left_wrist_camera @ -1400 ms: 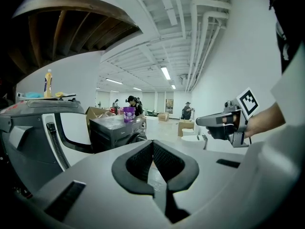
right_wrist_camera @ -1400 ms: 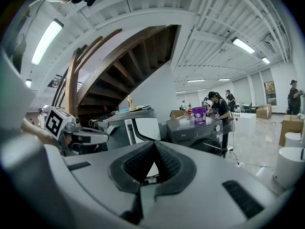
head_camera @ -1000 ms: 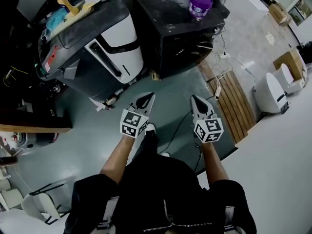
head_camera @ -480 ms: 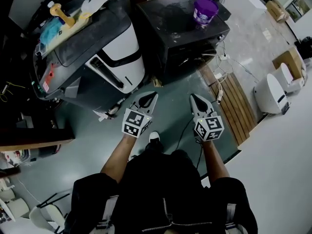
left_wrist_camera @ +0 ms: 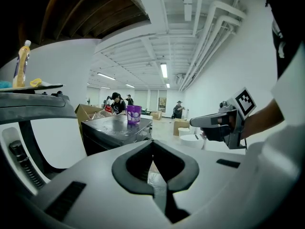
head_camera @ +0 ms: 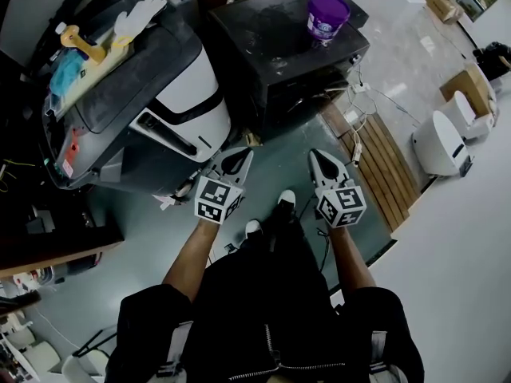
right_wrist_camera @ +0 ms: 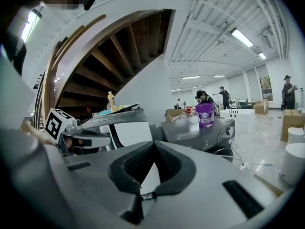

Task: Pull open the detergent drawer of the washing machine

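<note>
1. Washing machine, a dark front-loader, stands ahead of both grippers. It is more in line with the right one and well apart from either tip. Its front faces the person, but the detergent drawer cannot be picked out on that dark panel in any view.
2. A white-and-grey appliance stands tilted just beside the washing machine. It is ahead and to the left of the left gripper, near its tip but not touching it.
3. A slatted wooden board lies on the floor to the right of the right gripper.
4. The left gripper is held out over the green floor. In its own view the jaws are pressed together at the tips, with nothing between the pads.
5. The right gripper is held level with the left one and apart from it. Its jaws are likewise closed tip to tip and empty.
6. A purple tub stands upright on top of the washing machine, far ahead of the right gripper.
7. A white glove and a yellow bottle lie on top of the white-and-grey appliance, far ahead and left of the left gripper.
</note>
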`<state>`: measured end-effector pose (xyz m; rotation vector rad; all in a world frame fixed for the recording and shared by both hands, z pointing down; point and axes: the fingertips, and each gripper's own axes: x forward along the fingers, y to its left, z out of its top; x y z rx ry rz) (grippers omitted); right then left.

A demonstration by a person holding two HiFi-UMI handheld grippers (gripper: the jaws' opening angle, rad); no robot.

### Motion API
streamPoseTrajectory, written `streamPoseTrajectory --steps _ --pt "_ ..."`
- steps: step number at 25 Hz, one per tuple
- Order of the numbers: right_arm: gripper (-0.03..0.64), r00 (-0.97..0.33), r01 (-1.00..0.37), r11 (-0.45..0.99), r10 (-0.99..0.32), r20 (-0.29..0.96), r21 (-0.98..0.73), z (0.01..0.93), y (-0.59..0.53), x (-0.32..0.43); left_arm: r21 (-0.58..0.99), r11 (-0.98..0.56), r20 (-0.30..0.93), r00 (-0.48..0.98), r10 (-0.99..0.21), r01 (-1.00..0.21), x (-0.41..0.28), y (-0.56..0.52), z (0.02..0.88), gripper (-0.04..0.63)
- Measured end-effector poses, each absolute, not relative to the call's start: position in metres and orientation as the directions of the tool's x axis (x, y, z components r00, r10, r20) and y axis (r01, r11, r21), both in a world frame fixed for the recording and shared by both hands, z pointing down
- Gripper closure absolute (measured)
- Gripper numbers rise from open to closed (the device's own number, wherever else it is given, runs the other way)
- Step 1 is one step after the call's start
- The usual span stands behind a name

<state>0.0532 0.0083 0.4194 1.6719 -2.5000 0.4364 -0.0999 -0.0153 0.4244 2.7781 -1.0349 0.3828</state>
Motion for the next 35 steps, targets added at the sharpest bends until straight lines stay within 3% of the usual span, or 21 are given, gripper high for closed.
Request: streamPoseTrajectory --steps 15,35 --pt "0.609 -0.415 -0.900 0.366 -0.884 0.213 -0.236 0.431 -0.092 0.088 0.059 -0.755 0.297 0.734 -0.611 -0.653 -0.057 -0.106 0.436 0.577" --pt "0.606 -0.452 -0.877 0.354 -0.838 0.306 -0.326 0.487 -0.186 0.116 0.132 -0.727 0.402 0.707 -0.582 -0.674 -0.018 -0.186 0.486 0.577"
